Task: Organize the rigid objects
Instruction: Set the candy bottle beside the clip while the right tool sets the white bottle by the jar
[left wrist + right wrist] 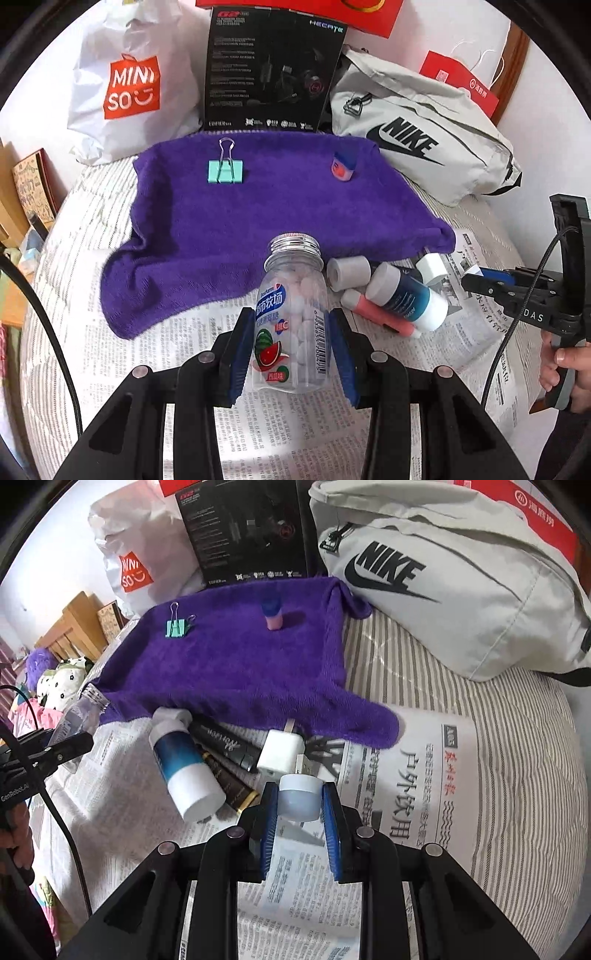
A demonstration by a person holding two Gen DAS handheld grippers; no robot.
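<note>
Left wrist view: left gripper (291, 341) clamped the candy bottle (290, 321) near the purple towel (258, 199); right wrist view: right gripper (300, 821) pinched a small jar (298, 797) over newspaper (399, 786); best set both upright, apart, beside the clip (177, 627).

A clear candy bottle (291, 325) w/ a silver screw top & white candies inside is held up, tilted a bit. A small frosted jar (298, 798) w/ a white lid is held upright. On the purple towel (266, 206) sit a green binder clip (225, 170) & a little pink tube w/ a blue cap (344, 165), standing up, well apart.
</note>
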